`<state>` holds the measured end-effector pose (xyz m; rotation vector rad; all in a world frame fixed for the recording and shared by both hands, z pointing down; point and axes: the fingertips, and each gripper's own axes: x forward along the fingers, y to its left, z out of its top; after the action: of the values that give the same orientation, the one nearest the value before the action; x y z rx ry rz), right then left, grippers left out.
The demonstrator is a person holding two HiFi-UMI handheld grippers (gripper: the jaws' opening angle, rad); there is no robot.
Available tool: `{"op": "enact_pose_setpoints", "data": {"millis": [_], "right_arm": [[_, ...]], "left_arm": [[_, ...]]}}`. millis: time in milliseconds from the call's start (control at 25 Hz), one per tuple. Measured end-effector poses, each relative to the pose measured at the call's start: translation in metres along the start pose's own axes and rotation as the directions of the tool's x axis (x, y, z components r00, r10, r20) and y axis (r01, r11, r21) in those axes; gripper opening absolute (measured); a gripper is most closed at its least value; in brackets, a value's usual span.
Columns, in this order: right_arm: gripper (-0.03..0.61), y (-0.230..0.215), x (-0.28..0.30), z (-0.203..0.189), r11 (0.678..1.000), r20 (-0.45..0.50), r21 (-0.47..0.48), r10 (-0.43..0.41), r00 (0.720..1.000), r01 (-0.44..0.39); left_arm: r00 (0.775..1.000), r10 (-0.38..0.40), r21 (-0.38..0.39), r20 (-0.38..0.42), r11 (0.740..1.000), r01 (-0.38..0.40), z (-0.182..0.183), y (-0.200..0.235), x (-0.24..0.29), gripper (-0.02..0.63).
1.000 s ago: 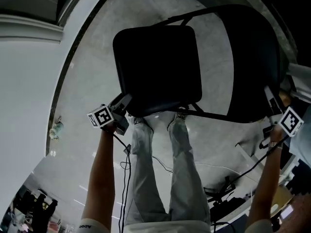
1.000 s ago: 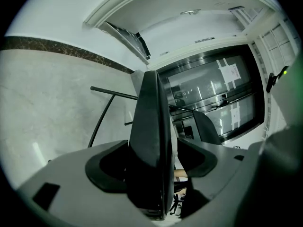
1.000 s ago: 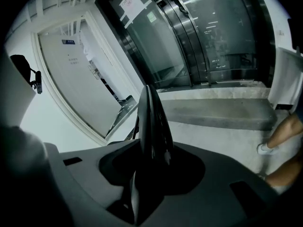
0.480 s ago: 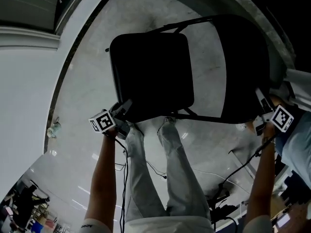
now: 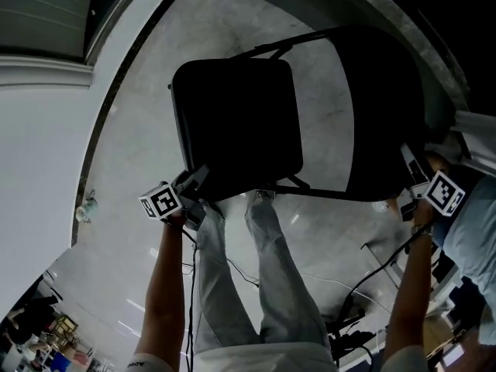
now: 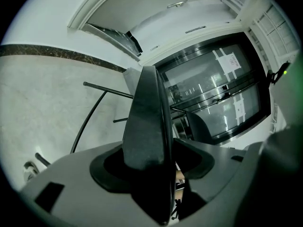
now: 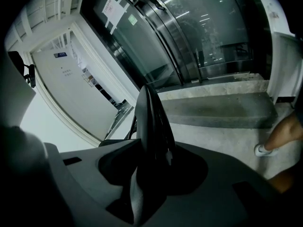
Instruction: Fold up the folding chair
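In the head view the black folding chair stands unfolded on the pale floor, with its seat on the left and its backrest on the right. My left gripper is shut on the seat's near corner. The left gripper view shows the seat's padded edge standing up between the jaws of that gripper. My right gripper is shut on the near edge of the backrest. In the right gripper view the backrest's edge is clamped in that gripper.
The person's legs stand just behind the chair. Cables trail on the floor at lower right. Another person stands at the right, a shoe visible. A white wall lies left, glass doors ahead.
The chair has shifted left in the head view, and both grippers went with it. The person's legs have stepped left as well.
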<state>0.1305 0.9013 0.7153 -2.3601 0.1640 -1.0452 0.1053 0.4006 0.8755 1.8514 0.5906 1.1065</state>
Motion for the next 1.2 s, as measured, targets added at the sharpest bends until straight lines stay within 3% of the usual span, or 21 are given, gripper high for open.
{"op": "enact_pose_setpoints", "data": {"millis": [240,400,560,760,960,1080,1200], "right_arm": [[0.144,0.012,-0.015,0.01,0.998,0.006,-0.039,-0.05,0.999,0.05],[0.144,0.022,-0.033,0.021,0.994,0.01,-0.076,-0.081,0.997,0.082],[0.144,0.037,-0.042,0.031,0.99,0.02,-0.104,-0.093,0.995,0.094],[0.144,0.057,-0.051,0.039,0.988,0.019,-0.118,-0.097,0.995,0.099],[0.144,0.081,-0.065,0.052,0.981,0.032,-0.151,-0.122,0.992,0.125],[0.144,0.09,-0.077,0.059,0.969,0.04,-0.182,-0.162,0.986,0.167],[0.144,0.102,-0.085,0.063,0.96,0.051,-0.206,-0.185,0.981,0.192]], "left_arm": [[0.999,0.009,0.027,-0.042,1.0,-0.008,-0.005,-0.029,0.006,0.287],[0.986,0.013,0.147,-0.167,0.989,0.012,-0.02,-0.064,0.014,0.287],[0.955,0.042,0.312,-0.294,0.949,0.054,-0.034,-0.096,0.025,0.287],[0.929,0.053,0.383,-0.365,0.919,0.098,-0.048,-0.122,0.029,0.287],[0.875,0.05,0.491,-0.481,0.843,0.222,-0.066,-0.161,0.04,0.288],[0.845,0.022,0.512,-0.535,0.803,0.304,-0.079,-0.193,0.051,0.288],[0.843,0.013,0.536,-0.537,0.777,0.33,-0.09,-0.218,0.066,0.288]]}}
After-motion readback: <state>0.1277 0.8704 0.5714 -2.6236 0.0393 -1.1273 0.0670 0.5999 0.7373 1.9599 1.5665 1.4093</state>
